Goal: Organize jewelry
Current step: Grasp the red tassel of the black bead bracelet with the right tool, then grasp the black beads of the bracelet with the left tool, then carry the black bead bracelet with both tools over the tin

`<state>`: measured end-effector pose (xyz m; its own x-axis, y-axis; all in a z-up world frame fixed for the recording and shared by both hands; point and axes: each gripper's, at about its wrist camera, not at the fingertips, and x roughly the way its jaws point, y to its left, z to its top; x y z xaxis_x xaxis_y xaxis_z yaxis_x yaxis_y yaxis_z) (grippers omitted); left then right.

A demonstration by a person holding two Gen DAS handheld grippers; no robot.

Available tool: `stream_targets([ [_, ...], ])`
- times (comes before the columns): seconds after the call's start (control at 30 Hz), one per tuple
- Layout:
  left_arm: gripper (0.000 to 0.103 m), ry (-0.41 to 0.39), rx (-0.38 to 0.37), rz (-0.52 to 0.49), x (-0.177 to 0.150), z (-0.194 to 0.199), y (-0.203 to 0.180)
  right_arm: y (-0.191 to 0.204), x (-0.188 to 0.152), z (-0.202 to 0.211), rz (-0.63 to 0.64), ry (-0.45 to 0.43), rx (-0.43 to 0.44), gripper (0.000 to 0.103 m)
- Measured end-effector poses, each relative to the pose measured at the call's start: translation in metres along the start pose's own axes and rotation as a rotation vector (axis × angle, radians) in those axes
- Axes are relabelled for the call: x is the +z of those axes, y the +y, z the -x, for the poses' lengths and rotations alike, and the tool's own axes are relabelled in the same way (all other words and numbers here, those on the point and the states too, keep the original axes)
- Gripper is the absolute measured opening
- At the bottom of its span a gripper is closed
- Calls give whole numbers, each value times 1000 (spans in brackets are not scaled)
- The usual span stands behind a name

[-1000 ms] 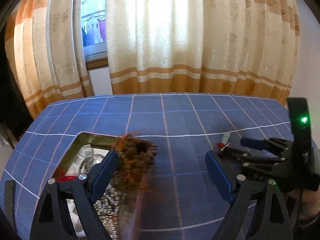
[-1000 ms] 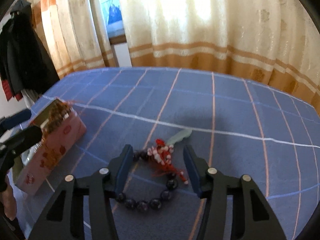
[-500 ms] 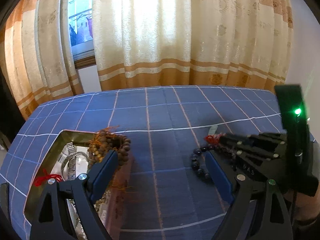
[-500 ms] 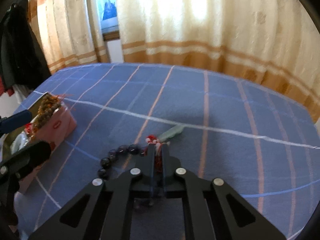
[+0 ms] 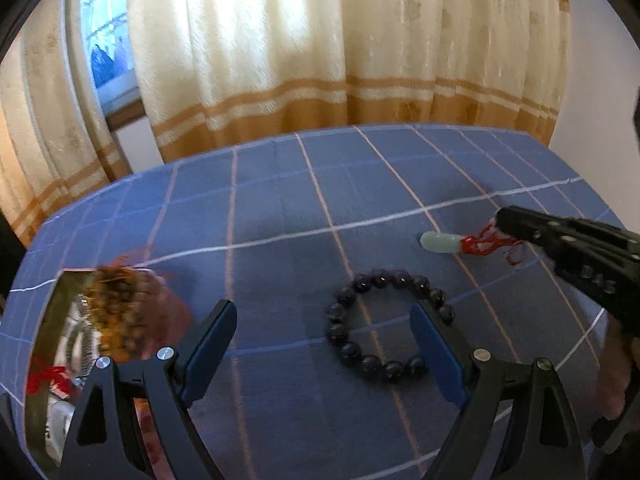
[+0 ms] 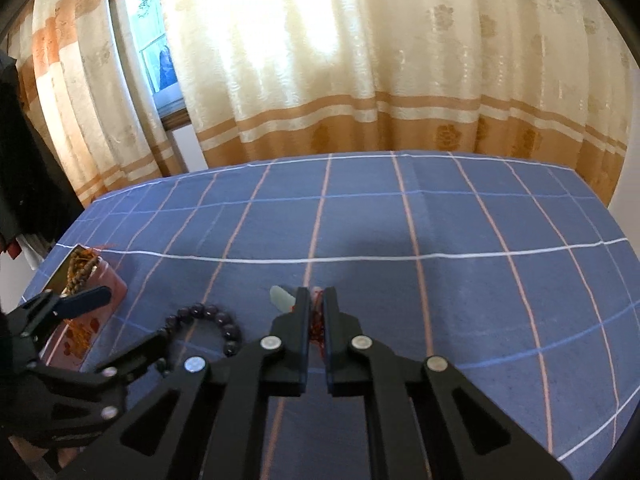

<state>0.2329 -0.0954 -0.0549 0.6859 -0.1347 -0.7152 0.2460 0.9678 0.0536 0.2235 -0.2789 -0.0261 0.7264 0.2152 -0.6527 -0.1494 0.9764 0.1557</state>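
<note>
A pale green jade pendant [image 5: 439, 241] [image 6: 281, 298] on a red knotted cord [image 5: 480, 243] [image 6: 317, 320] hangs at my right gripper [image 6: 316, 295] [image 5: 498, 222], which is shut on the cord. A dark purple bead bracelet [image 5: 382, 324] [image 6: 208, 317] lies flat on the blue checked cloth. My left gripper [image 5: 324, 330] [image 6: 96, 295] stands open just above it, its right finger over the bracelet's near right side. At the left stands a metal box [image 5: 44, 320] [image 6: 68, 270] holding jewellery, with a brown bead string [image 5: 116, 308] [image 6: 80, 266] heaped on its rim.
The table wears a blue cloth [image 5: 280, 200] with white and pink lines. Cream and orange curtains [image 6: 360, 60] hang behind it, with a window [image 5: 100, 52] at the left. Dark clothing [image 6: 24, 168] hangs at the far left. A hand [image 5: 616, 376] shows at the right.
My right gripper closed on the red cord and lifted the pendant away from the bracelet. My left gripper swung from the box rightward to over the bracelet, staying open.
</note>
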Motion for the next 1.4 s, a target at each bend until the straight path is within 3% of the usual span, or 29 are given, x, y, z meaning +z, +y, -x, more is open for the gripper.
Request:
stream_targets([
  [0.03, 87, 19, -14, 2, 0, -6, -1, 0, 0, 0, -2, 2, -2, 8],
  [0.17, 50, 94, -46, -10, -4, -23, -5, -2, 1, 6, -12, -28, 20, 8],
  [0.3, 35, 81, -59, -13, -4, -25, -4, 4, 1, 4, 1, -34, 37, 8],
  [0.37, 14, 67, -48, -45, -6, -23, -10, 9, -2, 2, 17, -27, 40, 8],
  [0.5, 14, 30, -12, -67, -9, -17, -14, 16, -4, 2, 44, -34, 38, 8],
  [0.83, 14, -169, 67, -28, -5, 33, 2, 18, -2, 10, 50, -85, 47, 8],
  [1.4, 13, -264, 65, 30, -9, 91, 32, 57, 3, 46, 122, -225, 141, 8],
])
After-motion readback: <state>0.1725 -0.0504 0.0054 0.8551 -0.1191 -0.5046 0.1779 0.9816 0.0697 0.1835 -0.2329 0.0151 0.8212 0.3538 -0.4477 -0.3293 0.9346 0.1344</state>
